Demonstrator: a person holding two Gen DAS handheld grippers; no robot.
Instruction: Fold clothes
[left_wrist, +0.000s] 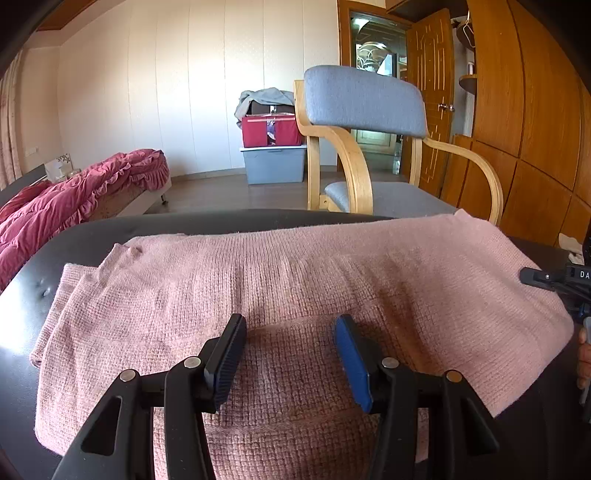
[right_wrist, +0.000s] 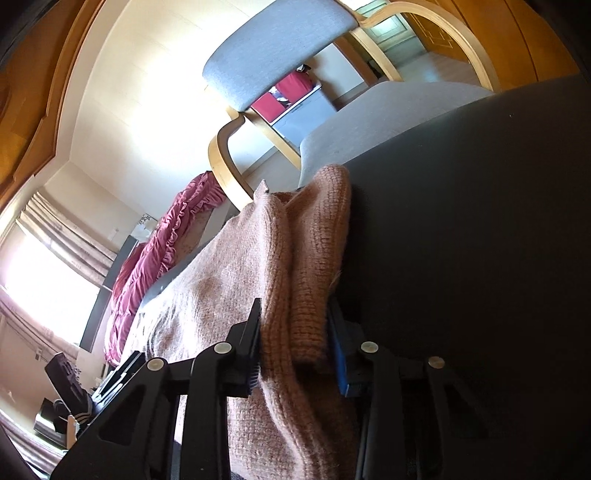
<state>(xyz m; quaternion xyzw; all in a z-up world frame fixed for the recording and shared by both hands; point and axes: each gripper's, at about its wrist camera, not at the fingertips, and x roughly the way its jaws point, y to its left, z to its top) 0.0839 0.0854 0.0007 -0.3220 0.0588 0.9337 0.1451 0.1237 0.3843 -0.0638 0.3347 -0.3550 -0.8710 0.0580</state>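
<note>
A pink knitted sweater (left_wrist: 332, 266) lies folded flat across the black table (left_wrist: 184, 221). My left gripper (left_wrist: 290, 354) is over its near part, open, with both pads (left_wrist: 351, 358) apart and the cloth spreading under and beyond them. In the right wrist view, my right gripper (right_wrist: 295, 343) is shut on a bunched edge of the sweater (right_wrist: 221, 280); the knit fills the gap between its pads beside the table (right_wrist: 480, 221). Part of the right gripper (left_wrist: 546, 277) and a hand (left_wrist: 583, 354) show at the sweater's right end.
A grey-cushioned wooden armchair (left_wrist: 364, 99) stands just behind the table. A bed with a red quilt (left_wrist: 74, 195) is at the left. Stacked storage boxes (left_wrist: 273, 147) stand by the far wall, and wooden wardrobes (left_wrist: 524, 110) line the right.
</note>
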